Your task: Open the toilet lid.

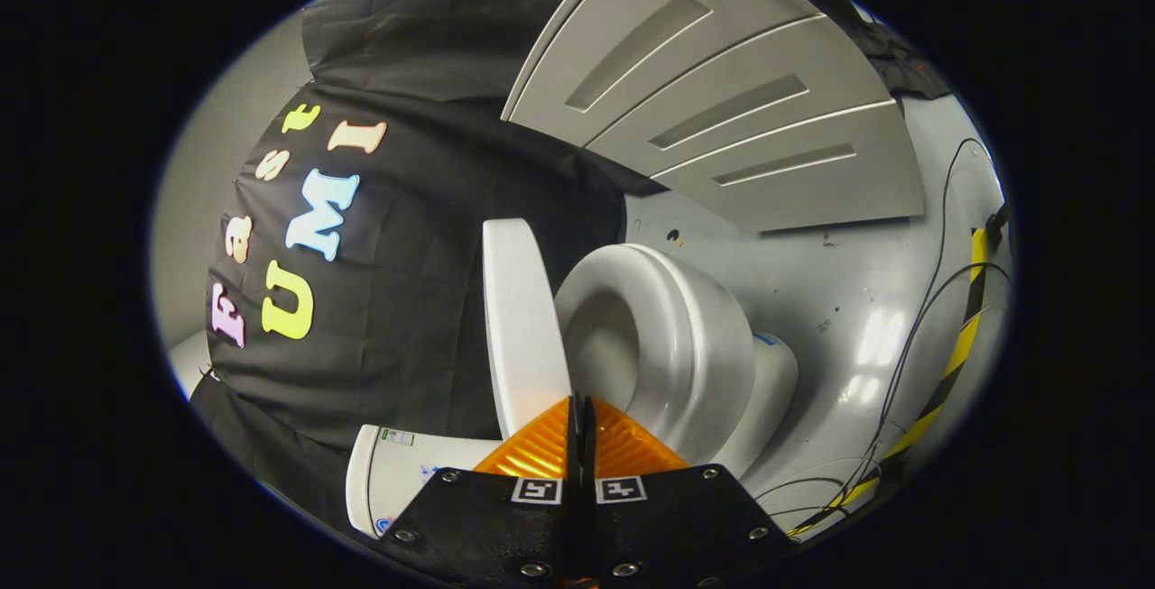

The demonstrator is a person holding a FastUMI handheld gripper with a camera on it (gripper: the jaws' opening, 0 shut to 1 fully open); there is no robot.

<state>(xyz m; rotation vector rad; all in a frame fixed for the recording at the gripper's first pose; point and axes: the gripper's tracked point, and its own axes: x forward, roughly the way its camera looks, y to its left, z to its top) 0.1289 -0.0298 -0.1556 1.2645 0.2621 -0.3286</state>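
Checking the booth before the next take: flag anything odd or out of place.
Loose cables trail across the floor beside the toilet. Toilet lid stands raised off the seat. Gripper fingers are shut, on nothing.

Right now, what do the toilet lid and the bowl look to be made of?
The toilet lid, raised, looks like smooth white plastic: thin, even, satin sheen. The bowl looks like glazed ceramic, thick-walled with soft glossy highlights, though moulded plastic cannot be ruled out. The claw sits at the lid's edge, fingers together; whether they pinch it is unclear.
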